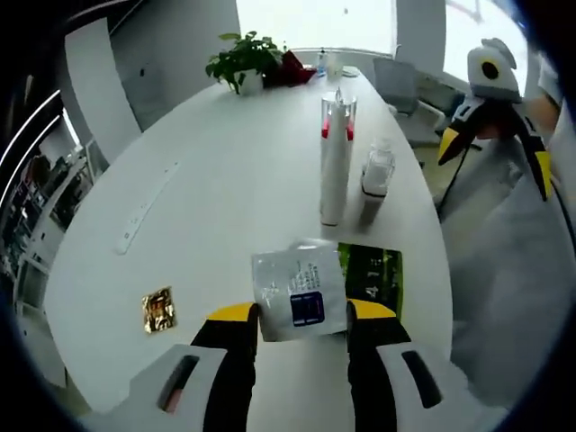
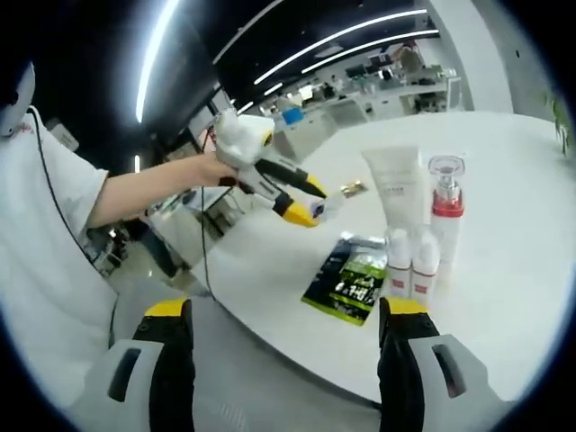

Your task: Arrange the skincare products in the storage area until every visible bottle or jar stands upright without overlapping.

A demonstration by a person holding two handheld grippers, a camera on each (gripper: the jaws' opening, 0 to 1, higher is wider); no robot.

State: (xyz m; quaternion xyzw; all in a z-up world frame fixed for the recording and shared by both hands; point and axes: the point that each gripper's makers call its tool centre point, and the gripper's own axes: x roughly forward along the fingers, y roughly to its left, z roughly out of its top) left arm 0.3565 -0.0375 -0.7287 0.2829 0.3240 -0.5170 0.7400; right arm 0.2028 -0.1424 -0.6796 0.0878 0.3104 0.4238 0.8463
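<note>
The left gripper (image 1: 302, 317) is gripping a silver sachet (image 1: 298, 291) between its jaws, above the table (image 1: 207, 207). Ahead, a tube (image 1: 335, 160) and small bottle (image 1: 376, 173) are standing upright, a green packet (image 1: 376, 273) lying flat just before them. The right gripper (image 2: 288, 315) is hanging released off the table's edge.

White oval table (image 1: 225, 180): potted plant (image 1: 241, 61) at twelve o'clock, upright tube (image 1: 335, 162) and small bottle (image 1: 376, 173) at two, green packet (image 1: 378, 270) at four, gold sachet (image 1: 158, 310) at eight.

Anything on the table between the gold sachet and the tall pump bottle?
No, in the left gripper view, bare white tabletop separates the gold sachet from the tall pump bottle.
</note>
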